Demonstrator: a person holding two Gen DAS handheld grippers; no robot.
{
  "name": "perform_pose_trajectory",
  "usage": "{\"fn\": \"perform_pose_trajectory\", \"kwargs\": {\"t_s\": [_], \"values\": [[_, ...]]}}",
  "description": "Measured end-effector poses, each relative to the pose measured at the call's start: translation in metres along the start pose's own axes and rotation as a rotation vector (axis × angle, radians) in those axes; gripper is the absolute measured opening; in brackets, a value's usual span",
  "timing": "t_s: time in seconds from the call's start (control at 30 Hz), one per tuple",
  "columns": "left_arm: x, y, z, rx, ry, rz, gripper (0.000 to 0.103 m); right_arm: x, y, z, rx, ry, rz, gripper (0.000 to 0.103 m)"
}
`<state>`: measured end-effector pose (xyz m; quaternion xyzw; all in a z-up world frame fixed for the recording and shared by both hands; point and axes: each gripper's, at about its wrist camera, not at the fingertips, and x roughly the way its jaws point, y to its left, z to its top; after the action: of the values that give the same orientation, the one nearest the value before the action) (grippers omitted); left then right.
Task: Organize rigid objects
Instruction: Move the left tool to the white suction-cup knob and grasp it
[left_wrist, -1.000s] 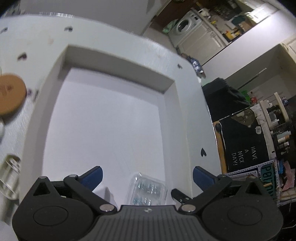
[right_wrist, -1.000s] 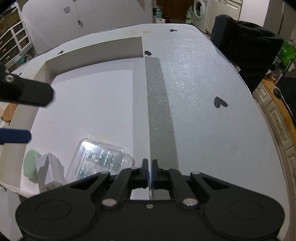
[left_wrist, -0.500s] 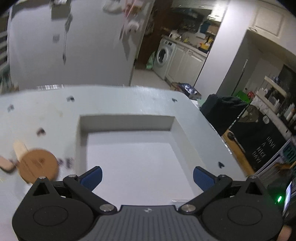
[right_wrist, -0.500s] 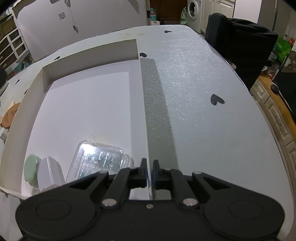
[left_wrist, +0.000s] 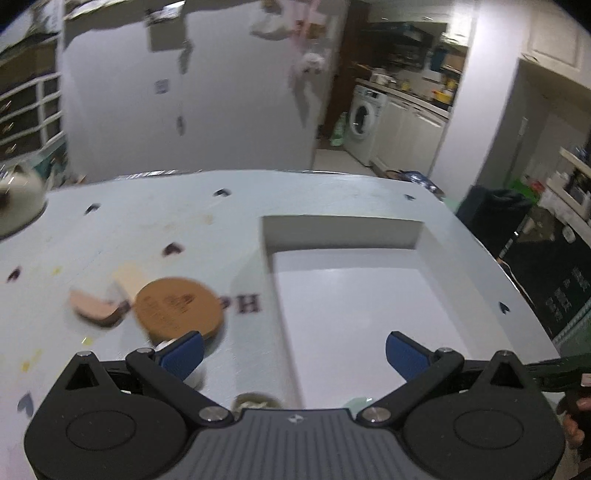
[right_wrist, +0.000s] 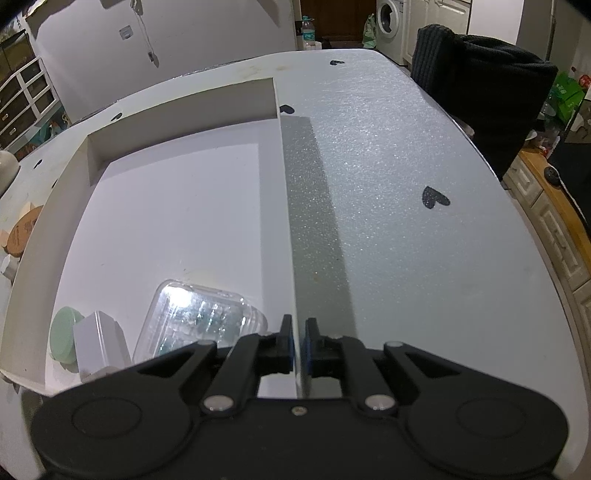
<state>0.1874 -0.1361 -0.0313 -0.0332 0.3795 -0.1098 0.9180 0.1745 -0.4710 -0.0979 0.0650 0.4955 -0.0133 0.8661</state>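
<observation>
A shallow white box (right_wrist: 177, 218) lies on the table; it also shows in the left wrist view (left_wrist: 354, 295). In its near corner lie a clear plastic case (right_wrist: 199, 314), a small white box (right_wrist: 99, 343) and a green disc (right_wrist: 62, 336). My right gripper (right_wrist: 298, 343) is shut on the box's right wall (right_wrist: 286, 206). My left gripper (left_wrist: 293, 350) is open and empty, held above the box's left edge. Left of the box on the table lie a round cork coaster (left_wrist: 177, 308), a pink wedge (left_wrist: 94, 308) and a pale flat piece (left_wrist: 127, 278).
The white table (right_wrist: 406, 184) has black heart marks. A black chair (right_wrist: 487, 96) stands at its far right. A white round object (left_wrist: 18, 203) sits at the table's far left. A small round thing (left_wrist: 255, 400) shows just under my left gripper.
My left gripper has lifted out of the box and swung left, so the coaster and pink wedge have come into its view. My right gripper has stayed shut on the box wall.
</observation>
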Motion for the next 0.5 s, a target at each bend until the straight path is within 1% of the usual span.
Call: {"fn": "perform_pose_trajectory", "kwargs": {"t_s": [0.1,0.17,0.23,0.33,0.47,0.5], "values": [[-0.003,0.021,-0.006,-0.048,-0.003,0.052,0.102,0.000,0.001,0.000,0.000,-0.002,-0.002,0.007],[-0.002,0.032,-0.009,-0.068,-0.004,0.095,0.099,0.000,0.001,-0.001,0.000,-0.002,-0.004,0.007],[0.001,0.043,-0.011,-0.079,-0.003,0.131,0.087,0.000,0.001,0.000,-0.001,-0.002,-0.005,0.007],[0.007,0.053,-0.012,-0.085,0.011,0.161,0.076,-0.001,0.003,0.000,-0.005,-0.002,-0.011,0.007],[0.019,0.059,-0.015,-0.061,0.026,0.184,0.066,-0.001,0.005,0.000,-0.009,0.000,-0.017,0.007],[0.023,0.060,-0.015,-0.058,0.031,0.183,0.060,-0.001,0.005,0.000,-0.009,0.000,-0.017,0.007]]}}
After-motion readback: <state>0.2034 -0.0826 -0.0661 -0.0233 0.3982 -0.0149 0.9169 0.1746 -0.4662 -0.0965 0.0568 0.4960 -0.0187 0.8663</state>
